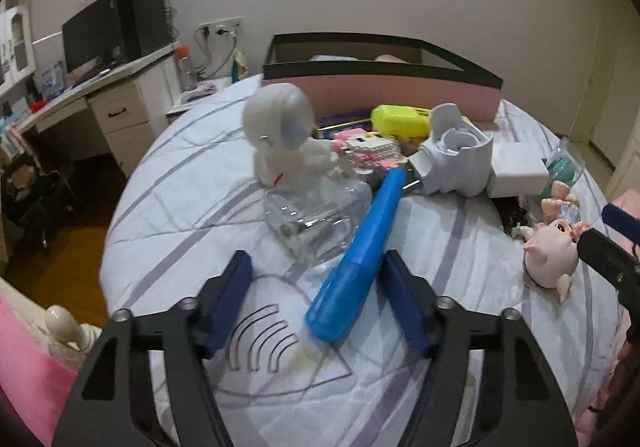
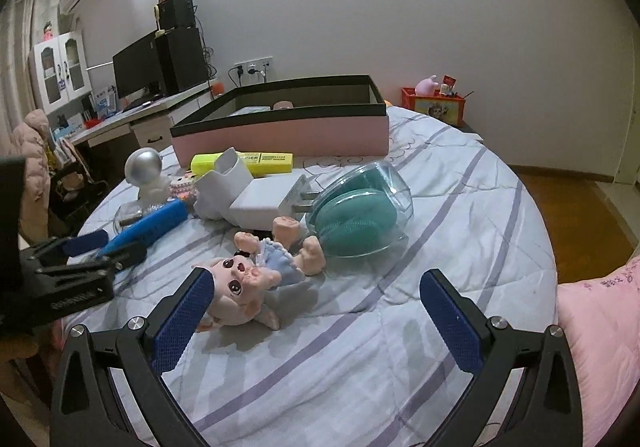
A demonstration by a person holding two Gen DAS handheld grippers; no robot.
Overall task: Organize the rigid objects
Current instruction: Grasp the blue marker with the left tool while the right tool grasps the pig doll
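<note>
A long blue plastic tool (image 1: 356, 247) lies on the bed and runs between the jaws of my left gripper (image 1: 316, 259). Its right pad is at the tool's side; the left pad stands well apart, so nothing is gripped. In the right wrist view the same left gripper (image 2: 116, 245) sits around the blue tool (image 2: 152, 227). My right gripper (image 2: 316, 279) is open above the quilt, its left finger beside a pink pig doll (image 2: 240, 287). A pink box with a black rim (image 2: 280, 131) stands behind the pile.
Around the tool lie a clear bottle (image 1: 312, 223) under a white figure (image 1: 280, 127), a yellow highlighter (image 1: 400, 121), a white holder (image 1: 460, 159), a white charger (image 2: 264, 207), a teal pad in a clear case (image 2: 356, 211) and a small doll (image 2: 280, 251). A desk (image 1: 80, 95) stands left.
</note>
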